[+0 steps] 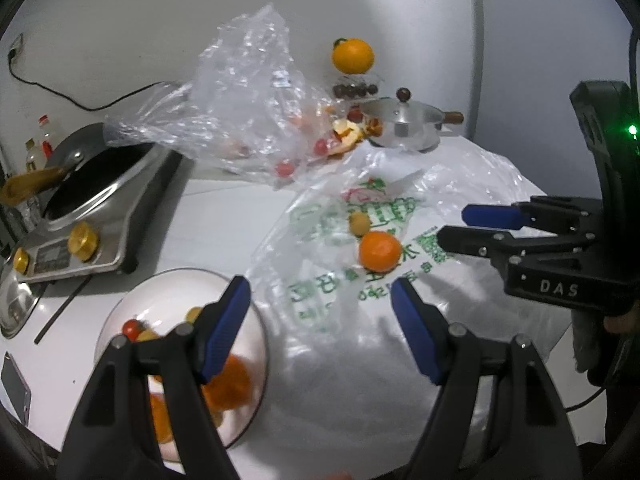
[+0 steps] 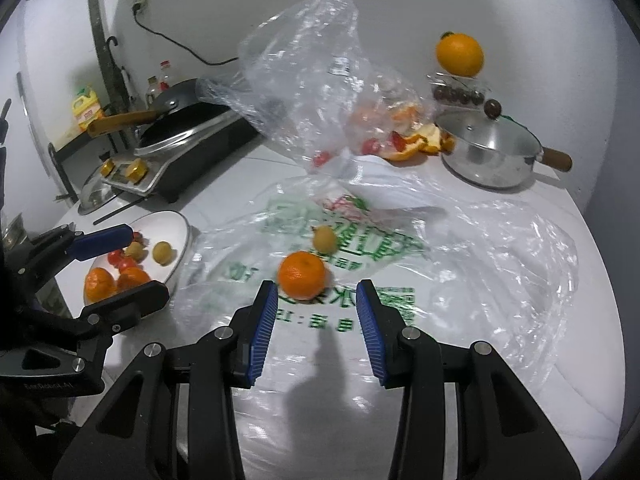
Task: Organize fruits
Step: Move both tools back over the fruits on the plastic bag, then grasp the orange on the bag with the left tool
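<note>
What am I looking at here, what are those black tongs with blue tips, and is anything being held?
These are two hand-held grippers, each carried by a person, with a camera looking along its fingers. One picture comes from the left gripper, the other from the right gripper; each also shows the other from the side. Both are open and hold nothing. On the white counter lies a printed plastic bag with a mandarin and a small yellow-green fruit on it, just ahead of the right gripper. A white plate at the left already holds fruit. Behind are a clear bag, orange peel, a lidded pot and a cooktop with a pan.
</note>
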{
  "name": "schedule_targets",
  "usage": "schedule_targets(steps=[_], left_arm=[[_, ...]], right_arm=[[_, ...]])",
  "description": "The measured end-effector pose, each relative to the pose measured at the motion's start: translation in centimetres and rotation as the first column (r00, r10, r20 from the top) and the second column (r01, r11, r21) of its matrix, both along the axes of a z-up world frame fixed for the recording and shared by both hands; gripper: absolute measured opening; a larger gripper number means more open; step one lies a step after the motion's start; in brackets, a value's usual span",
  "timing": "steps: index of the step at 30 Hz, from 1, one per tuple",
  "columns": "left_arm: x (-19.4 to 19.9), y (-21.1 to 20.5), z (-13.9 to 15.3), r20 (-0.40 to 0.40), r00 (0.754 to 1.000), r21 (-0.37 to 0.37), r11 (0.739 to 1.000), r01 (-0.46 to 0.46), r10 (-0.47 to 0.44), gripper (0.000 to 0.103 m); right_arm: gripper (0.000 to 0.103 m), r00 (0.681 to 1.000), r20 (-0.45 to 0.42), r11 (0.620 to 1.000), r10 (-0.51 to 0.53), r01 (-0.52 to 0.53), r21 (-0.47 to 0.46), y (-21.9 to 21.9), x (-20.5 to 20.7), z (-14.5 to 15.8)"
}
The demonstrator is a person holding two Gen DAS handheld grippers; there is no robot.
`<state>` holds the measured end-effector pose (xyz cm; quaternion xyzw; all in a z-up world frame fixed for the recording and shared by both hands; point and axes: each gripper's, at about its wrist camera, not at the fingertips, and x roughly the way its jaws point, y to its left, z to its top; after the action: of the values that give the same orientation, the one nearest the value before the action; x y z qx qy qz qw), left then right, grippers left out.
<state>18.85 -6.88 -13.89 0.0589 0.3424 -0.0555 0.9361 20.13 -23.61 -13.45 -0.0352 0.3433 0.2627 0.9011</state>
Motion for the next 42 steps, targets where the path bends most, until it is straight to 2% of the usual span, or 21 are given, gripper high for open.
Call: schedule_targets(steps=[9, 15, 24, 26, 34, 36, 39, 42], left_arm=[[2.7, -3.1, -1.3, -0.018, 0.998, 0.028, 0.998, 0.054, -0.053, 0.074], [4.3, -4.3, -2.1, -0.028, 0.998, 0.024, 0.998, 0.055, -0.055, 0.074], [7.0, -6.4, -3.8, -0.051, 0.995, 0.062, 0.994, 0.086, -0.083, 0.073], [7.6, -6.6, -4.2, -0.069, 0.994, 0.062, 0.994, 0.089, -0.085, 0.065], [9.0, -6.6, -5.3, -0.111, 0.991, 0.070, 0.994, 0.079, -0.071, 0.050], [9.0, -6.6, -5.5, -0.116, 0.991, 0.071, 0.994, 0.080, -0.072, 0.050], [9.2, -6.2, -5.6, -0.111, 0.992, 0.066, 0.995, 0.074, -0.066, 0.042], [9.4, -5.5, -5.4, -0.123, 0.990, 0.018, 0.997, 0.078, -0.075, 0.041]], right_arm=[[0.043, 0.999, -0.020, 0.999, -0.029, 0.029, 0.014, -2.6, 1.9, -0.7], [0.043, 1.000, -0.020, 0.999, -0.021, 0.022, 0.026, -3.6, 2.9, -1.3], [0.043, 0.999, -0.033, 0.998, -0.029, 0.031, 0.062, -4.9, 4.3, -2.0], [0.043, 0.999, -0.029, 0.998, -0.023, 0.024, 0.061, -5.0, 4.5, -2.0], [0.043, 0.999, -0.038, 0.997, -0.010, 0.012, 0.073, -5.2, 5.2, -2.4], [0.043, 0.999, -0.044, 0.997, -0.009, 0.013, 0.074, -5.2, 5.4, -2.6], [0.043, 0.999, -0.053, 0.998, -0.006, 0.010, 0.069, -4.9, 5.5, -2.9], [0.043, 0.998, -0.057, 0.998, -0.005, 0.008, 0.062, -4.7, 5.5, -2.9]])
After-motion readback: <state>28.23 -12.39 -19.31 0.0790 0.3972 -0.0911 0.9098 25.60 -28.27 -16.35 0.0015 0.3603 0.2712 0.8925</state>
